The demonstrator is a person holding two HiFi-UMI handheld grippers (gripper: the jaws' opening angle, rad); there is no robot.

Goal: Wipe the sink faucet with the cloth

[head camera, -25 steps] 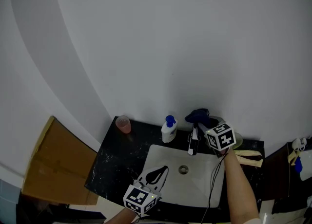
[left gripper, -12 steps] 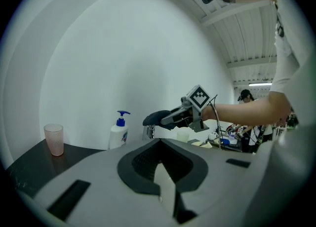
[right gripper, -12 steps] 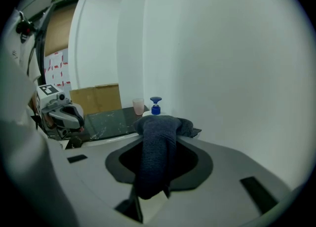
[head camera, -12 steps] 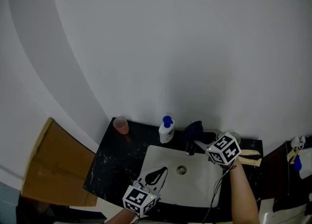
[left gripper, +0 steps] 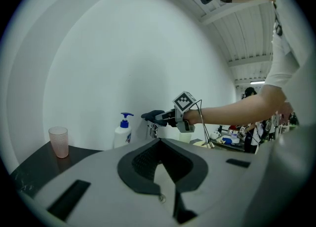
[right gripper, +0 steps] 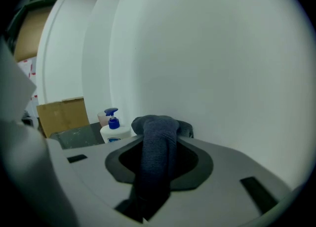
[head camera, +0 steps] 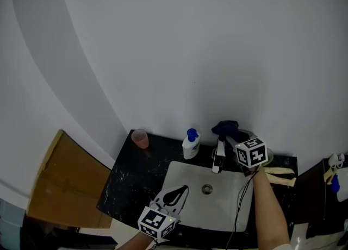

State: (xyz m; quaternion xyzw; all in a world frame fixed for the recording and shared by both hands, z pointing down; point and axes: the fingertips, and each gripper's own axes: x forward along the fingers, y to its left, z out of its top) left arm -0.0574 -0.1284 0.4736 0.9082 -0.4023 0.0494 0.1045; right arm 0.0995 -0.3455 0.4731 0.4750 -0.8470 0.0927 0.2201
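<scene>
Basin middle: white rectangular sink basin point(head camera: 187, 173) is lying open.
Near-left rim: left gripper point(head camera: 178, 191), jaws together, is hanging over it.
Back rim: chrome faucet point(head camera: 218, 161) is jutting over the basin.
Faucet's back: right gripper point(head camera: 230, 138), clamping a dark blue cloth point(head camera: 224, 128), is crowding it.
Left of faucet: white pump bottle with blue top point(head camera: 190, 144) is standing near.
Left counter: black speckled countertop point(head camera: 128, 186) is lying bare; pink translucent cup point(head camera: 140, 138) is standing at its back.

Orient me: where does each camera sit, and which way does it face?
Head view: on the head, steeply down on sink, faucet; left gripper, right gripper, forearm show.
Left gripper view: low at sink's front, toward wall; own jaws.
Right gripper view: by faucet, leftward along wall; jaws gripping cloth.
Shared: soap bottle, in all three.
</scene>
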